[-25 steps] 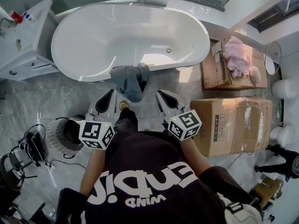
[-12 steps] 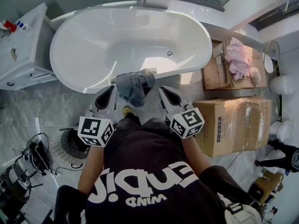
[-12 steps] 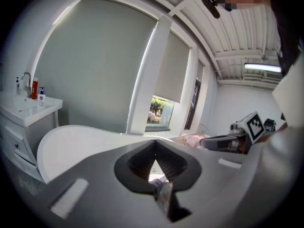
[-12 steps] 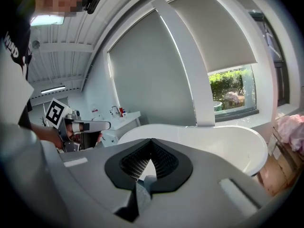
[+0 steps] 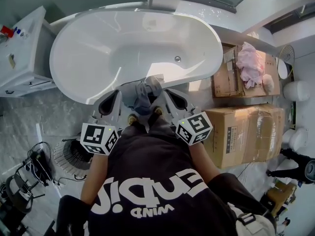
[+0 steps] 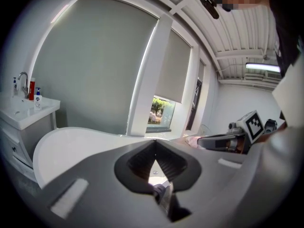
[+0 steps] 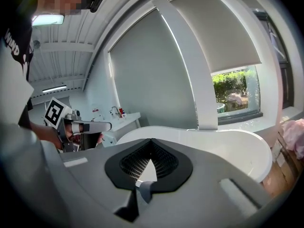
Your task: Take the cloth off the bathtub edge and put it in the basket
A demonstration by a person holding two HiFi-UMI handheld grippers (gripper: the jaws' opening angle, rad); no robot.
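This is a bathroom. A big white oval bathtub (image 5: 93, 58) stands in the middle, on a grey stone-look tiled floor (image 5: 39, 117). Next to it is a white sink cabinet (image 5: 24, 58) with a silver tap (image 6: 22, 78) and small soap bottles (image 6: 37, 99) on top. The tall windows (image 7: 232, 91) have grey roll-down blinds (image 6: 95, 65). Two brown cardboard boxes (image 5: 246, 132) sit on the floor beside the tub.
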